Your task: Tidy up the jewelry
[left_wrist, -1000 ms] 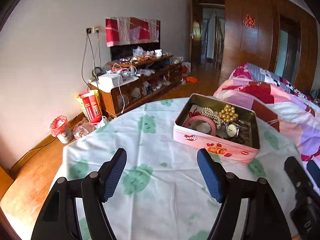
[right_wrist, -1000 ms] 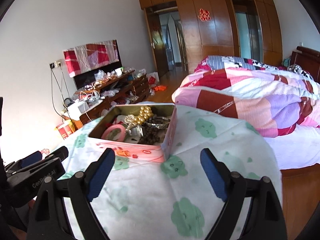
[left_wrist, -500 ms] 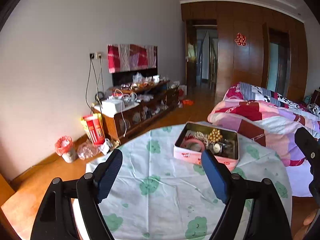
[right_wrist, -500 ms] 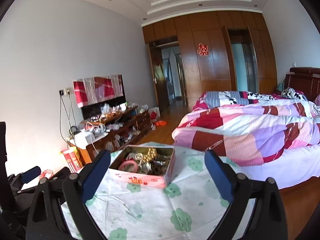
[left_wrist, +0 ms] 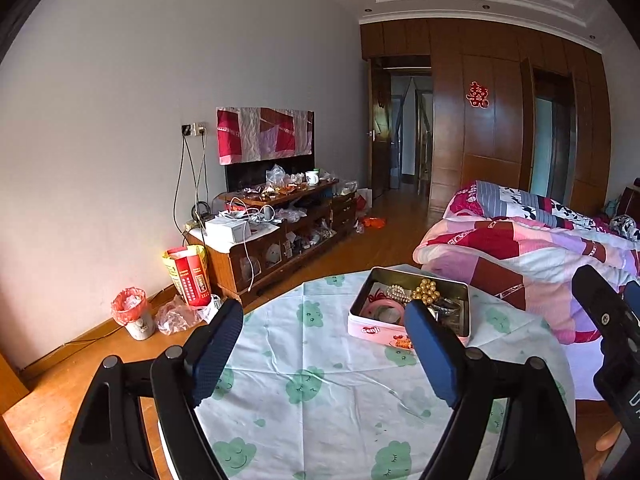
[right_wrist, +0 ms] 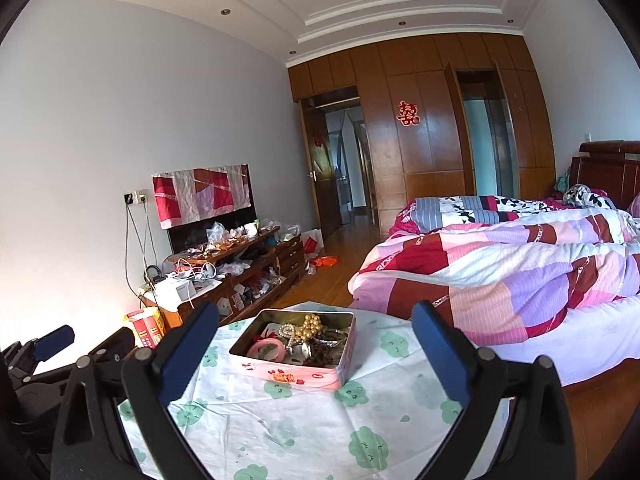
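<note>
Tangled jewelry half-hidden inside a pink tin (right_wrist: pixel 296 364) on the cloth-covered worktop (right_wrist: pixel 320 432) beside a quilted bed (right_wrist: pixel 520 272); both grippers' jaws gape, empty.

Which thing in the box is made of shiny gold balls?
The gold bead cluster at the far side of the pink tin. The pink bangle is one smooth ring, and the brown beads are dark.
</note>
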`<action>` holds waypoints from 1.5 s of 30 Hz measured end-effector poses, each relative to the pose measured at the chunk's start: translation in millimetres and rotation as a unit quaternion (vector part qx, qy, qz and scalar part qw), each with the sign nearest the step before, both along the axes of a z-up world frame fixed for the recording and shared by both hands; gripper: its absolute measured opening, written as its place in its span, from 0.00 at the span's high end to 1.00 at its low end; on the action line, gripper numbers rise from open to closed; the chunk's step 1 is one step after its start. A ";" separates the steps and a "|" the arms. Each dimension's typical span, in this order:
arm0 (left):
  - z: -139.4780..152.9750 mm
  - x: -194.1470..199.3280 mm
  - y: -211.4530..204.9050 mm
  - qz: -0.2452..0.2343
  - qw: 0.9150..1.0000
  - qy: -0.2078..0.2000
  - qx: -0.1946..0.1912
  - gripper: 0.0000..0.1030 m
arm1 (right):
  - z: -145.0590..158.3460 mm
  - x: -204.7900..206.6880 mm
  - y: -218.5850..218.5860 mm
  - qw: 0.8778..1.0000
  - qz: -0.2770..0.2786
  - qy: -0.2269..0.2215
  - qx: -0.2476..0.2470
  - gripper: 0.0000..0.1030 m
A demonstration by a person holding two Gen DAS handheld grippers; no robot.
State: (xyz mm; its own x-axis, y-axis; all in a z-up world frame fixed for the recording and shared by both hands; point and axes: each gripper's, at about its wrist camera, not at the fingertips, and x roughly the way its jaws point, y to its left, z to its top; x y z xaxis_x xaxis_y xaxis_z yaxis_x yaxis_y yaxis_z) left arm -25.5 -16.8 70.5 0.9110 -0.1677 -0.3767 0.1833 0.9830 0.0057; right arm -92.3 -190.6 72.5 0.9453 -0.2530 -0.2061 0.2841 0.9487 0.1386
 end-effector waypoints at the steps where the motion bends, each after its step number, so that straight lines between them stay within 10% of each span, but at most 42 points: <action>1: -0.1 -0.1 0.1 0.000 1.000 -0.001 0.001 0.19 | -0.1 -0.5 0.1 1.000 0.000 0.000 0.000 0.03; 45: 6.9 -2.9 -7.1 -0.012 0.999 -0.036 0.009 0.19 | 0.0 -1.2 -1.7 1.000 -0.004 0.004 0.005 0.03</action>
